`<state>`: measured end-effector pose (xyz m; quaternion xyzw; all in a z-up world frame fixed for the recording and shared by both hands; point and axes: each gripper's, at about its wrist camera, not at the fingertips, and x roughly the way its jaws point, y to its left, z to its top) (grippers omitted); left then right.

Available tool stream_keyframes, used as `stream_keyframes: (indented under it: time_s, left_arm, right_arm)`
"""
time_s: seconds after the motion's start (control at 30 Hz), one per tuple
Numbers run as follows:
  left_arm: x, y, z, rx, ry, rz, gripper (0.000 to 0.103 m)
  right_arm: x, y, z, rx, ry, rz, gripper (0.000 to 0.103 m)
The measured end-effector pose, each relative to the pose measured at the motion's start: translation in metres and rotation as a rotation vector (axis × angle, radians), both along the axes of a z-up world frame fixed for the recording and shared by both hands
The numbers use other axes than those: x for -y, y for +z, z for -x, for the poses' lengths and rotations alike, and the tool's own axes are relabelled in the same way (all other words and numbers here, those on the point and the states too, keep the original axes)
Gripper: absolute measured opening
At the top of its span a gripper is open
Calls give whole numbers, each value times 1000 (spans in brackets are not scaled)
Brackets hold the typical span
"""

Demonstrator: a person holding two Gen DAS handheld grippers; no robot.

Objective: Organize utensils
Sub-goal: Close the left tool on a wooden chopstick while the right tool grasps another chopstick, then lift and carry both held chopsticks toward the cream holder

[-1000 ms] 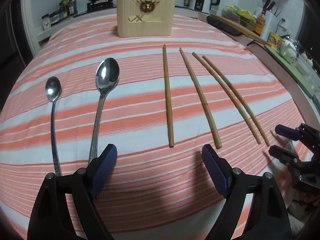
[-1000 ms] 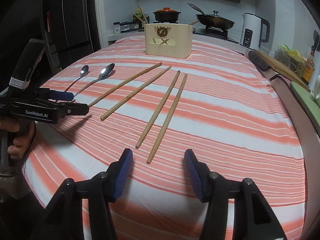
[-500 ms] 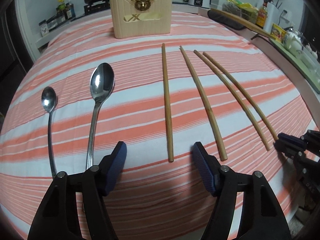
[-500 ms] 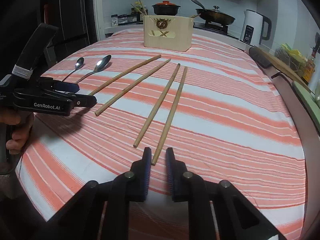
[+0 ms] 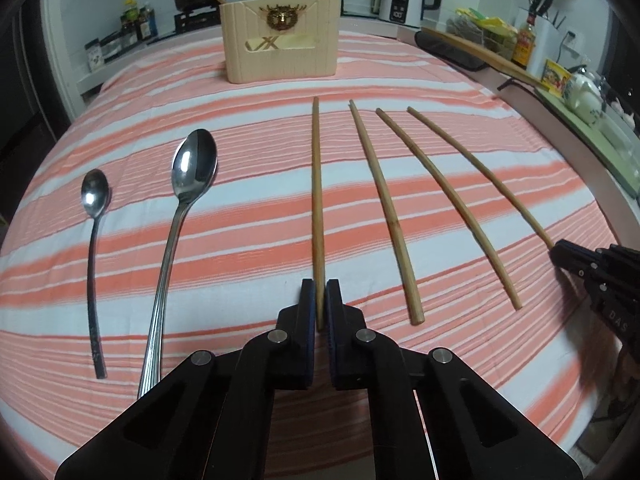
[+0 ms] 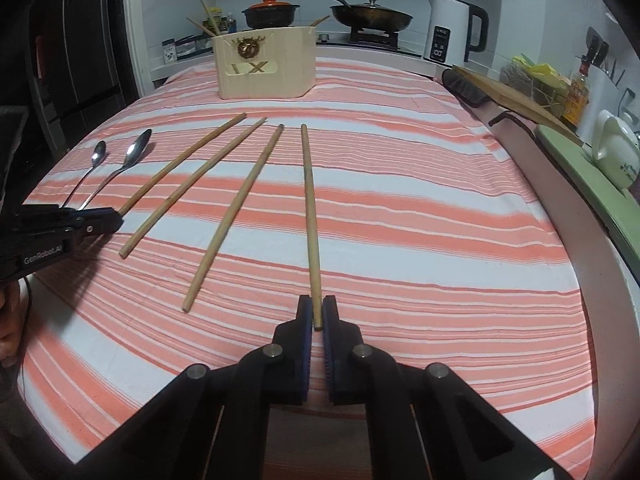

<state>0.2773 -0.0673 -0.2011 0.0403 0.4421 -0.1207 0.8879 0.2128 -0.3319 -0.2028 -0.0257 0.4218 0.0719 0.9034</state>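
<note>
Left gripper: your left gripper (image 5: 318, 306) had closed from wide apart to a tight pinch on the near end of the leftmost chopstick (image 5: 317, 200).
Right gripper: your right gripper (image 6: 317, 316) had done the same slightly sooner, and it gripped the near end of the rightmost chopstick (image 6: 310, 216).
What changed: a moment before, both sets of jaws stood open above the cloth with nothing in them; by this point each had a stick between its pads.
Held sticks: both still lay flat on the striped tablecloth (image 5: 400, 64), their far tips pointing toward the holder, so neither had been lifted yet.
Middle chopsticks: the two inner chopsticks (image 5: 386, 212) (image 5: 448, 204) stayed loose on the cloth between the held ones, touched by nothing.
Spoons: the small spoon (image 5: 94, 248) and the large spoon (image 5: 188, 216) lay side by side on the left of the cloth, well apart from your grippers.
Holder: the wooden utensil holder (image 5: 282, 38) stood upright at the far side of the cloth, with a few sticks already poking out of its top.
Meaning for the task: you had moved from reaching to grasping, one stick per hand.
Next, as a judgement: lifting and carrying both to the holder looked like the following step; gripped this near the end, either stick could swing or slip.
</note>
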Motion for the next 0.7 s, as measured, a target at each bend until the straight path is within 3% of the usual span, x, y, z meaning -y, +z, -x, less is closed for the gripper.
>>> stream_keyframes:
  time_s: [0.17,0.23,0.27,0.3,0.4,0.5,0.57,0.63,0.7]
  left_arm:
    - [-2,1,2,-9,-6,8,9]
    - [-4,2,1,-13,-10,6,22]
    - [-5,2,1,-13,-7,4,38]
    - [-7,2,1,-13,-3,3,49]
    - [-10,1,3,-12,-12,-4,49]
    - [-8,0,4,-9,-22,-21,49]
    - [-6,0,4,-5,-25,-33,48]
    - [-5,-1,4,1,-30,-34,42]
    - [-3,-1,5,11,-38,-36,18]
  right_arm:
    - [16,0,-5,-2,-8,-26,6]
    - [20,0,-7,-3,-5,-44,7]
    - [22,0,-7,-3,-2,-50,7]
    - [23,0,-7,-3,-2,-49,7]
    - [24,0,-6,-4,10,-55,7]
    - [23,-2,-4,-3,26,-48,22]
    - [23,-3,-5,-1,22,-40,23]
    - [23,-3,-6,-1,17,-43,23]
    - [22,-4,-6,1,17,-32,22]
